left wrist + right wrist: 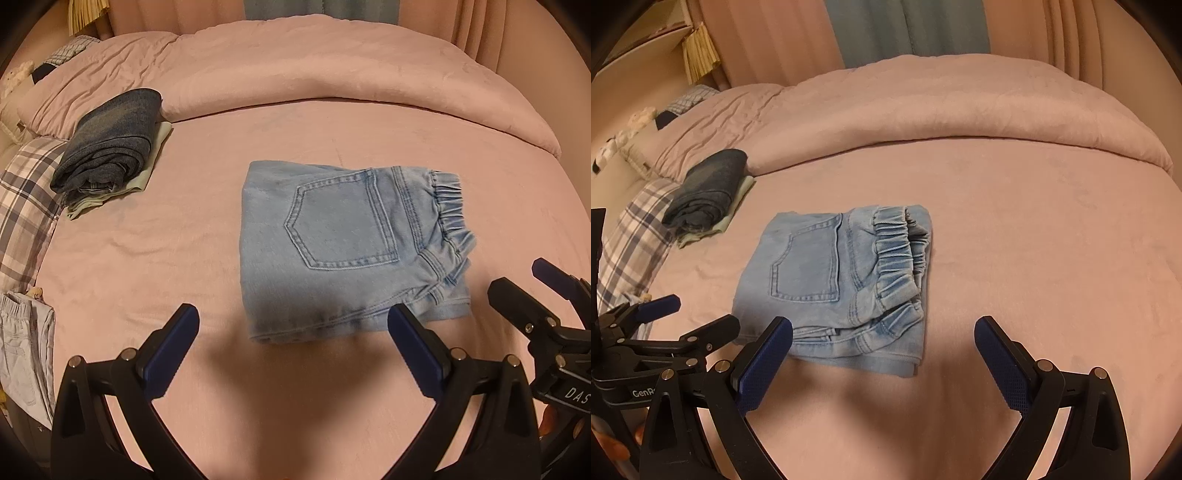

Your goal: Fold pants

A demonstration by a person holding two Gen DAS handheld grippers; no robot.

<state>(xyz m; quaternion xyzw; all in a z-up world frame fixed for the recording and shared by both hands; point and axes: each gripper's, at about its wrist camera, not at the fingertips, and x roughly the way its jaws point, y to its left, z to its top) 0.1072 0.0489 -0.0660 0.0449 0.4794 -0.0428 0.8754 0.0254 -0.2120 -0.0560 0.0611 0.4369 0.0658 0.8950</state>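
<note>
"DAS" on right gripper [513, 280]; "GenR" on left gripper [701, 314].

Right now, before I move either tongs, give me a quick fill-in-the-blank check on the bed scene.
1. The light blue jeans lie folded on the pink bed sheet, back ____ facing up.
2. Both the left tongs and the right tongs are ____ and hold nothing.
3. The dark jeans sit folded on top of a pale ____ garment.
4. In both views, the dark jeans lie to the ____ of the light blue jeans.

Missing words: pocket; open; green; left
</note>
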